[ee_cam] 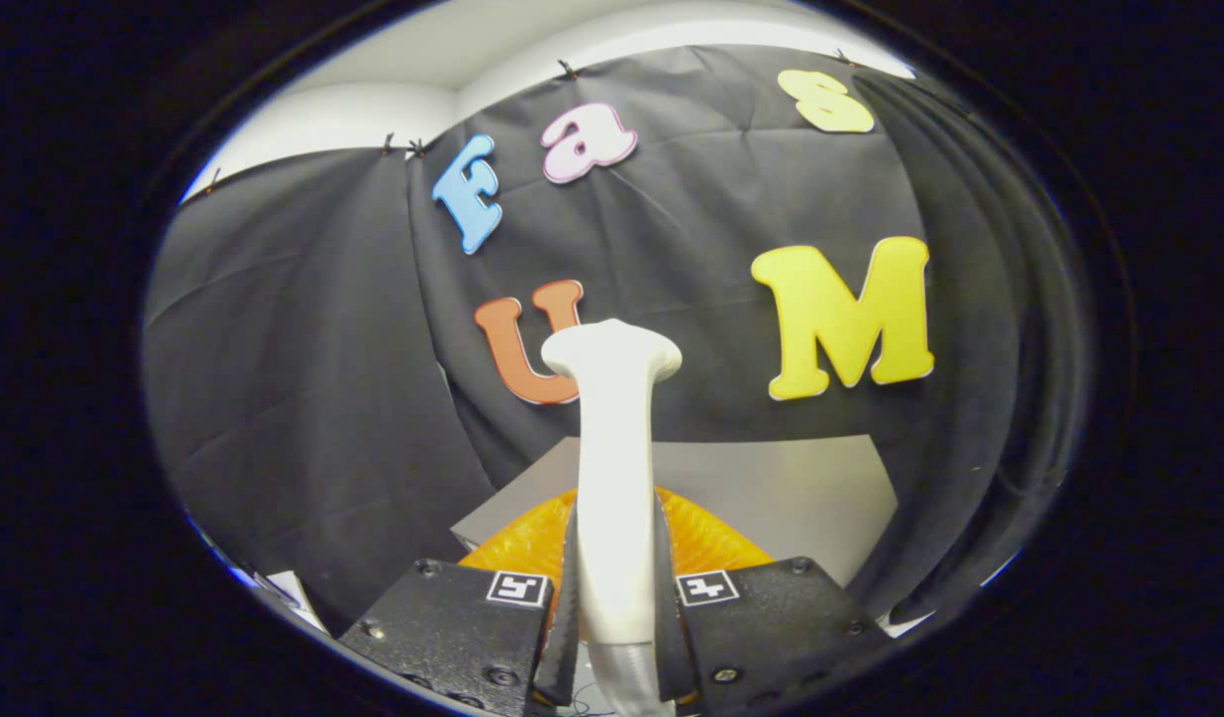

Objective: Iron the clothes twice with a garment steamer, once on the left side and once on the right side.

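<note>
Both fingers of the hand-held gripper (616,588) clamp the white garment steamer (614,468) above orange clothes (701,543).

Your white garment steamer (614,478) stands upright, its handle pinched in the claw (616,607), flared head pointing to twelve o'clock. Beneath it lies orange pleated cloth (701,543), probably the clothes, on the grey desk (791,498).

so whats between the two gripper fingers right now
In the gripper view, the white garment steamer stands upright between the fingers, both pressing its handle; orange cloth lies just beyond.
</note>
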Demonstrator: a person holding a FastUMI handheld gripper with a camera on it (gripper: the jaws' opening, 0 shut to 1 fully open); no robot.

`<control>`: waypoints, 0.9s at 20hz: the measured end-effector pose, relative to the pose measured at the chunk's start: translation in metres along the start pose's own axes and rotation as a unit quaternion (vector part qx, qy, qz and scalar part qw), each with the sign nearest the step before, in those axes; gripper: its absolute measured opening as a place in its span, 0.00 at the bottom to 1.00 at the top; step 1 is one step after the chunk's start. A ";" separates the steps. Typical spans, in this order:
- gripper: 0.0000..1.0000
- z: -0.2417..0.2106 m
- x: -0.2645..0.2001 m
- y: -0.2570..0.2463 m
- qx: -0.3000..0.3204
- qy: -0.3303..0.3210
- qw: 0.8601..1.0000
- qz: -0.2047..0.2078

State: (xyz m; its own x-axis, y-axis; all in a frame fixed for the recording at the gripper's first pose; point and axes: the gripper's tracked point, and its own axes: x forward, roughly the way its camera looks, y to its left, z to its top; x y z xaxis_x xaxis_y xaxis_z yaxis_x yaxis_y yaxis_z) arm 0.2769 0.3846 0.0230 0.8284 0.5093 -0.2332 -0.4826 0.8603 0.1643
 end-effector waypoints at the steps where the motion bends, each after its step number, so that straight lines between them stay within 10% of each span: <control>1: 0.34 0.006 -0.015 0.000 -0.002 -0.010 1.000 0.002; 18: 0.34 0.091 -0.206 -0.084 -0.028 -0.165 0.981 -0.093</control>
State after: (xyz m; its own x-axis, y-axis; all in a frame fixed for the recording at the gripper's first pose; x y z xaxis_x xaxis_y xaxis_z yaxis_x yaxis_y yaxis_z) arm 0.1729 0.2055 0.1445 0.9464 0.3152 0.0712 -0.3209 0.9426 0.0928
